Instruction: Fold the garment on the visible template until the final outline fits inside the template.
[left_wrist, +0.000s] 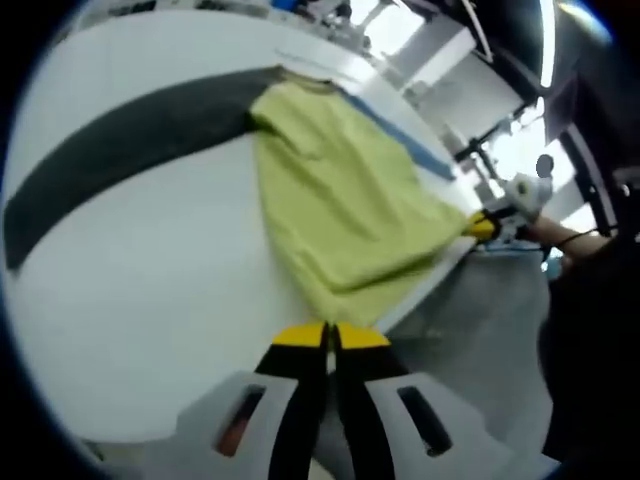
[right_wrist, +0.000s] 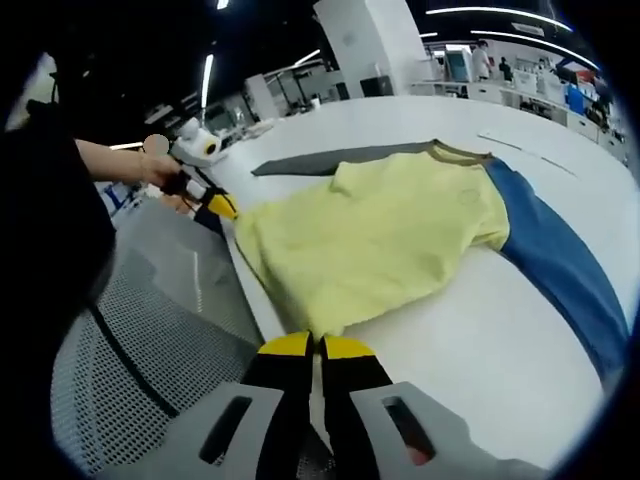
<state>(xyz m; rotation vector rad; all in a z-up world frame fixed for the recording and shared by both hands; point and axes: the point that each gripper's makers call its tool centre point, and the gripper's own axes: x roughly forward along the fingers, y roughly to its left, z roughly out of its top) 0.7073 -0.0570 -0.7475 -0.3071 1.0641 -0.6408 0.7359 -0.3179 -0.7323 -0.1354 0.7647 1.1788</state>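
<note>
Yellow garment (left_wrist: 345, 215) lies on white table (left_wrist: 140, 290), hem at near edge, grey sleeve (left_wrist: 120, 145) and blue sleeve (right_wrist: 560, 270) spread toward far side. My left gripper (left_wrist: 328, 335) and right gripper (right_wrist: 317, 347) each clamped together on hem corner at table edge.

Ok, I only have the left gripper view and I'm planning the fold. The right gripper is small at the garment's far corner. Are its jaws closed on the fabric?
Observer: Yes. In the right gripper view, the right gripper has its jaws together on the hem of the yellow garment.
Operator: And the blue sleeve? I see just a strip.
Observer: The blue sleeve lies flat on the white table, stretched away from the body and not folded in.
</note>
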